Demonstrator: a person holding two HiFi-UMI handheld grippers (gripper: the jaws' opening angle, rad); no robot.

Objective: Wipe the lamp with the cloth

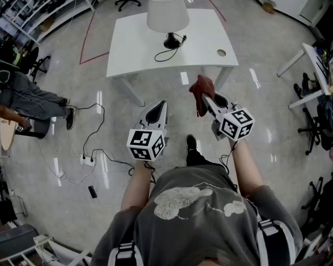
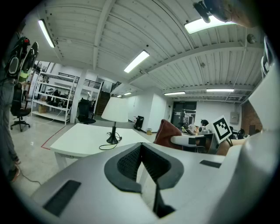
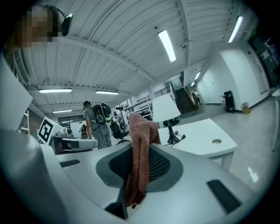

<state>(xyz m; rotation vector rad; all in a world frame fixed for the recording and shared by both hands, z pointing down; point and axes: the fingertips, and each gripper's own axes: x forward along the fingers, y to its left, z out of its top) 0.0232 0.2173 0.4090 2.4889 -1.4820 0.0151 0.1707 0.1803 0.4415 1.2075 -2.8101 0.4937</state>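
Shirt: grey short-sleeved T-shirt, pale cartoon print.
Straps: dark shoulder straps with white bands, at 5 and 7 o'clock.
Shoe: black shoe.
Left: left hand-held gripper, white shell, black ribbed pads, black-and-white marker cube.
Right: right hand-held gripper, same build.

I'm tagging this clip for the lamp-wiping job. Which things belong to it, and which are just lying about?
Job: lamp on the white table; cloth, clamped in the right gripper.
Lying about: power strip with cables on the floor; small black device on the floor; office chair; left gripper, holding nothing.
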